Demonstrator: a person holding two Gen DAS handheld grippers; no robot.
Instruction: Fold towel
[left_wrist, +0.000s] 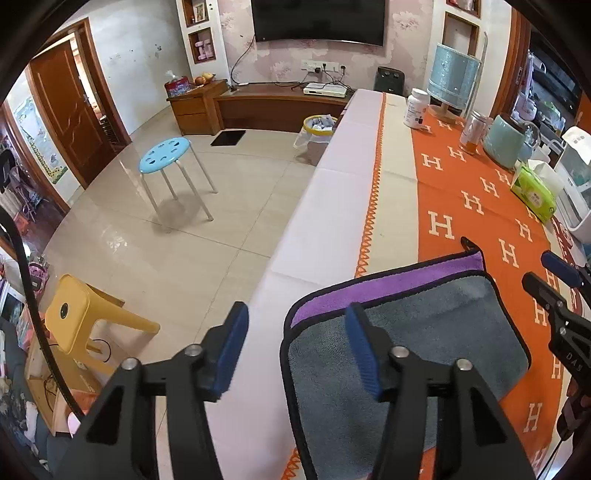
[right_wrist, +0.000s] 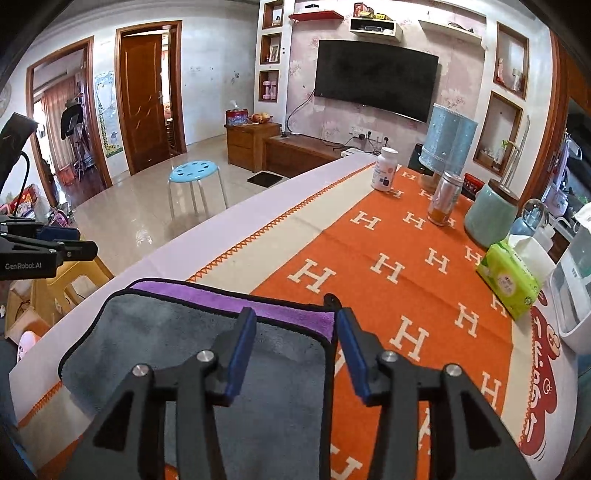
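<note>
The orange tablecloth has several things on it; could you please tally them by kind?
Towel: 1
White pill bottle: 1
Blue lamp: 1
Glass jar: 1
Pale green canister: 1
Green tissue pack: 1
Total: 6

We see our left gripper (left_wrist: 297, 341) spread wide above the folded grey towel (left_wrist: 436, 332), whose purple underside shows along the far edge. The towel lies on the orange tablecloth (left_wrist: 476, 206), our right gripper (left_wrist: 546, 273) just beside it.

I see a grey and purple towel (right_wrist: 207, 354) with black edges on an orange cloth (right_wrist: 406, 280) with white H letters.
</note>
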